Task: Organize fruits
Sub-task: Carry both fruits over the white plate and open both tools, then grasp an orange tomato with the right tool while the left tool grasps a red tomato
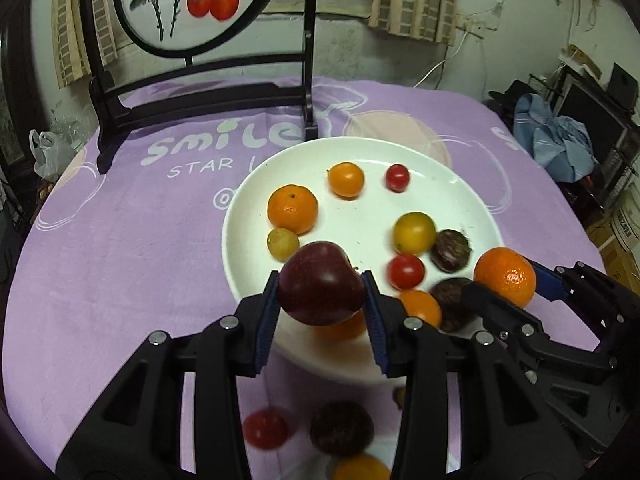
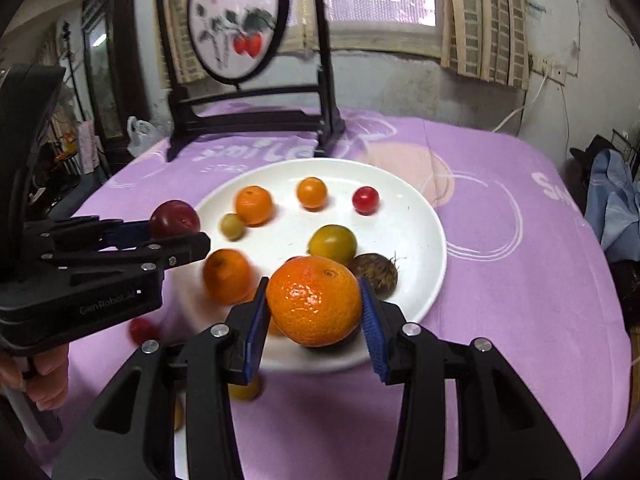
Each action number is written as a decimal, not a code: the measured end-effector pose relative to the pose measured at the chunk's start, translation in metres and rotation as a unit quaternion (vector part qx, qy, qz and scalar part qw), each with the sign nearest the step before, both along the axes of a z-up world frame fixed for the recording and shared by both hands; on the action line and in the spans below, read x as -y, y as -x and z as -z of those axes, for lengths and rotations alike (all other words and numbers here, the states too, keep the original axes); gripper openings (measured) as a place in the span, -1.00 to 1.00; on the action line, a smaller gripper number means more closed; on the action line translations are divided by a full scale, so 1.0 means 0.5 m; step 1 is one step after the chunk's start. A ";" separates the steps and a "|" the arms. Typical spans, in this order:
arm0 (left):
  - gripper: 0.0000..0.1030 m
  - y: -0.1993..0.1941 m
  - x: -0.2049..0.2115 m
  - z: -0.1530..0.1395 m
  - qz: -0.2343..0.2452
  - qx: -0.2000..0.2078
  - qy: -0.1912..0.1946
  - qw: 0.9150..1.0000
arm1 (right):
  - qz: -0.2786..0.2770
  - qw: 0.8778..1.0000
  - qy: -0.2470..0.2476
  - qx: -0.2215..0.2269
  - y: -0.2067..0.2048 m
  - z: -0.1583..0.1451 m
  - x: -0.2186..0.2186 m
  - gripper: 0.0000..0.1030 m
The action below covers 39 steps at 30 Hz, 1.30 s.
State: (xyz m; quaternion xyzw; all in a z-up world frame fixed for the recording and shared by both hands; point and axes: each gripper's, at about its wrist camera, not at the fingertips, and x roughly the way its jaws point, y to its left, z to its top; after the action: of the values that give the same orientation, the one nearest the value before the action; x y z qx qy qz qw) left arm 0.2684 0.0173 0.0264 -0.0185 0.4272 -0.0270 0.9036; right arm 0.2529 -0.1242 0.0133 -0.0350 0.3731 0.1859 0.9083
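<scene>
Right now I have both tools loaded: my left gripper (image 1: 322,294) is pinching a dark red plum (image 1: 320,282) between its blue pads, and my right gripper (image 2: 314,312) is clamped on a mandarin (image 2: 315,301), both fruits hanging above the near rim of the white plate (image 1: 360,160) just ahead of the fingers. What worries me most is the crowding below. Straight under and ahead of the left fingers sit a green grape (image 1: 283,243), a larger orange (image 1: 292,209) and a cherry tomato (image 1: 405,271), and beyond the right fingers lie a yellow-green tomato (image 2: 333,243) and a brown husky fruit (image 2: 374,271). If I let go from this height, I judge either round fruit would bounce or roll, knock its neighbours, and could carry over the rim onto the purple cloth (image 1: 120,240). The plum looks smooth and glossy, so a slack squeeze could let it slip early; too hard a squeeze might bruise it. My two tools hang close together, the right one just off the left's right-hand finger, so swinging either inward risks a clash. Loose fruit on the cloth beneath the left gripper, a red tomato (image 1: 265,428) and a dark round fruit (image 1: 341,428), could be nudged away if I drop low there.
</scene>
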 end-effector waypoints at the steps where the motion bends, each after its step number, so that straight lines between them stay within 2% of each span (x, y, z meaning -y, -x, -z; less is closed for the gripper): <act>1: -0.20 -0.011 0.000 0.007 0.000 -0.005 0.003 1.000 | 0.007 1.000 -0.005 -0.006 -0.014 0.007 0.003 -0.16; 2: -0.19 -0.020 -0.003 0.013 -0.001 -0.010 0.008 1.000 | 0.012 1.000 -0.018 -0.022 -0.032 0.017 0.008 -0.15; 3: 0.01 -0.029 -0.008 0.020 -0.009 -0.014 0.017 1.000 | 0.017 0.999 -0.029 -0.032 -0.042 0.023 0.013 -0.15; 4: 0.35 -0.031 -0.015 0.020 -0.023 -0.008 0.022 0.999 | 0.025 0.998 -0.041 -0.038 -0.048 0.027 0.020 -0.13; 5: 0.43 -0.028 -0.023 0.015 -0.038 0.007 0.023 0.999 | 0.030 0.997 -0.055 -0.037 -0.048 0.027 0.029 -0.08; 7: 0.45 -0.020 -0.028 0.006 -0.041 0.018 0.024 0.999 | 0.032 0.997 -0.066 -0.021 -0.035 0.017 0.038 0.20; 8: 0.45 -0.016 -0.030 0.001 -0.036 0.017 0.023 0.999 | 0.034 0.997 -0.065 -0.010 -0.027 0.011 0.040 0.22; 14: 0.52 0.030 -0.050 -0.022 -0.041 0.022 0.029 0.999 | 0.027 0.997 -0.068 0.000 0.022 -0.022 0.049 0.22; 18: 0.61 0.094 -0.066 -0.032 -0.045 0.033 0.017 0.998 | -0.006 0.999 -0.037 -0.003 0.083 -0.027 0.031 0.22; 20: 0.70 0.126 -0.073 -0.030 -0.050 0.036 0.001 0.998 | -0.031 0.999 -0.019 -0.009 0.124 -0.020 0.016 0.22; 23: 0.71 0.178 -0.093 -0.012 -0.065 0.036 -0.017 0.997 | -0.067 0.997 0.003 -0.028 0.179 0.001 -0.015 0.22; 27: 0.71 0.211 -0.127 0.019 -0.073 0.021 0.009 0.997 | -0.098 0.994 0.027 -0.051 0.223 0.041 -0.069 0.22; 34: 0.71 0.214 -0.166 0.040 -0.081 0.031 0.020 0.996 | -0.106 0.990 0.033 -0.082 0.221 0.091 -0.151 0.23; 39: 0.71 0.208 -0.183 0.048 -0.087 0.022 0.033 0.995 | -0.109 0.990 0.050 -0.072 0.214 0.101 -0.187 0.19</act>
State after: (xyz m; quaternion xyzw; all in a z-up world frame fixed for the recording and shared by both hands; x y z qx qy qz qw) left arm 0.1645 0.1087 0.0023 -0.0848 0.4026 0.0369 0.9107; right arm 0.1460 -0.0305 -0.0374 -0.1073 0.4405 0.2668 0.8505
